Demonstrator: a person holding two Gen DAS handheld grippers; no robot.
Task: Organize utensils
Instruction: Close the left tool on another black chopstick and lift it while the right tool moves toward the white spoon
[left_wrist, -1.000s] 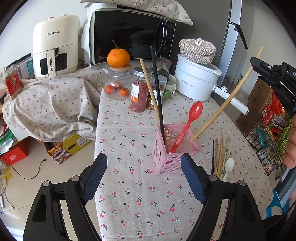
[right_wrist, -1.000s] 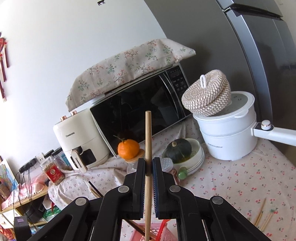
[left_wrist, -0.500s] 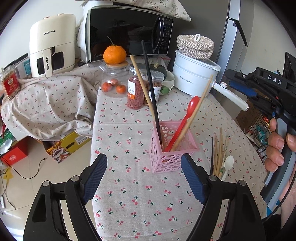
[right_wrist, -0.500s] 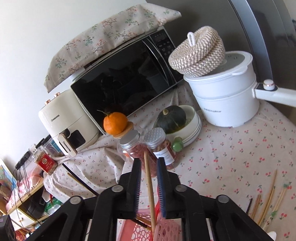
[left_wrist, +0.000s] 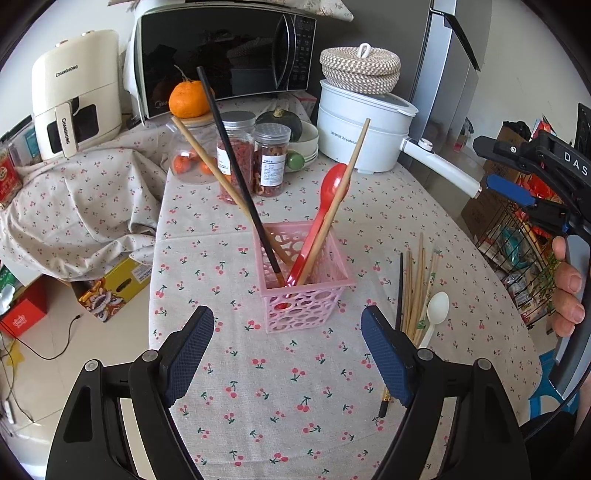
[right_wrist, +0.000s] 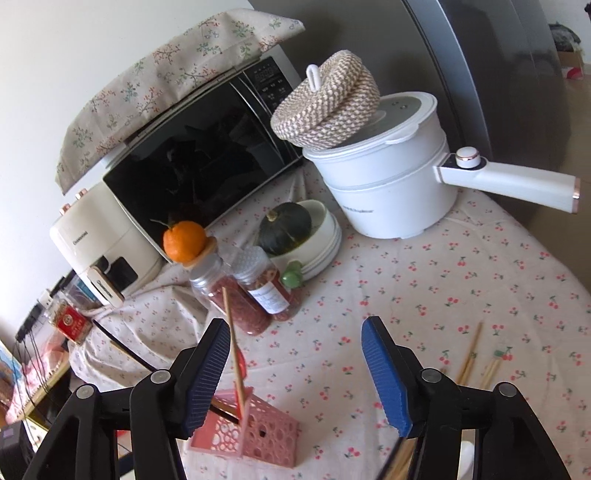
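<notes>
A pink perforated basket (left_wrist: 306, 284) stands mid-table and holds a red spoon (left_wrist: 325, 206), a black chopstick (left_wrist: 236, 170) and two wooden chopsticks (left_wrist: 343, 184). It also shows in the right wrist view (right_wrist: 255, 435). Loose wooden chopsticks (left_wrist: 417, 284), one black chopstick and a white spoon (left_wrist: 436, 310) lie right of the basket. My left gripper (left_wrist: 288, 354) is open and empty, near the front of the basket. My right gripper (right_wrist: 295, 373) is open and empty, above the table right of the basket; it shows at the right in the left wrist view (left_wrist: 524, 173).
Behind the basket stand two spice jars (left_wrist: 258, 158), a glass jar topped by an orange (left_wrist: 188, 99), a bowl with a green squash (right_wrist: 288, 229), a white electric pot (left_wrist: 362, 136) with a long handle, a microwave (left_wrist: 221, 55) and an air fryer (left_wrist: 74, 92). A wire rack (left_wrist: 517, 266) stands right of the table.
My right gripper opened and let go of the wooden chopstick, which now leans in the pink basket beside the red spoon. The right gripper drew back to the right. My left gripper stayed open.
</notes>
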